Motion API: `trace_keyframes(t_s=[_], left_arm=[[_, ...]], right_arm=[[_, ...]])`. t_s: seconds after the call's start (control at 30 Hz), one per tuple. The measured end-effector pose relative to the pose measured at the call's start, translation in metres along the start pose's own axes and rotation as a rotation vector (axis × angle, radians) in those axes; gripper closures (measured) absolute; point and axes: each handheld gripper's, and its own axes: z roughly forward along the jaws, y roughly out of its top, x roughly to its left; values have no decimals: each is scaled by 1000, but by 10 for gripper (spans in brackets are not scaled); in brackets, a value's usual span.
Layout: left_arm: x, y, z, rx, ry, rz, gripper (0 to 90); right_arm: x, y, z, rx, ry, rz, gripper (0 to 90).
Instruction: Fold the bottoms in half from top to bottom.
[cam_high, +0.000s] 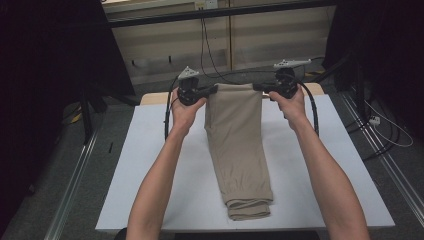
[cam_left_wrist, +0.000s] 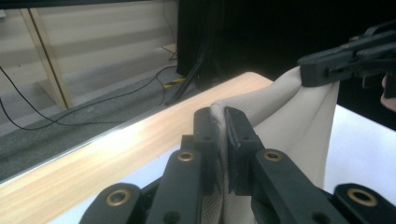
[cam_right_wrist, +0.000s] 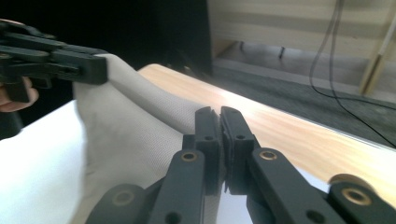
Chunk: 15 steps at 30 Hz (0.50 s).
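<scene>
Nearest the person, the folded hem end of the beige trousers (cam_high: 248, 207) lies bunched on the white desk (cam_high: 150, 170) close to its near edge, the soft, matte cloth running as a long narrowing strip up the middle toward the far edge. There the waist end hangs lifted off the surface, stretched between the left tongs (cam_high: 212, 90) and the right tongs (cam_high: 257, 88), each clamped tight on one corner of the fabric; in the gripper views the black jaws press a thin woven fold between them. This looks like the lifting step of a fold. The next move probably calls for carrying the raised end evenly toward the near edge, keeping both corners level. Beyond, a pale wooden strip (cam_left_wrist: 116, 149) borders the far edge.
</scene>
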Motion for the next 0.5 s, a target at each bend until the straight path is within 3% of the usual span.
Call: trace_keyframes(t_s=[0.17, 0.33, 0.4, 0.47, 0.5], left_arm=[[-28, -10, -26, -41, -36, 54, 842], [-58, -26, -48, -41, -79, 107, 843], [-66, -32, -57, -47, -85, 104, 843], [-75, -41, -64, -44, -124, 91, 843], [-82, -47, -68, -33, -105, 108, 843]], right_arm=[[18, -16, -24, -14, 31, -13, 870], [40, -30, -50, -4, 62, -52, 870], [48, -38, -61, 7, 79, -67, 870], [54, -46, -69, 14, 94, -66, 870], [58, -51, -74, 15, 102, -70, 870]])
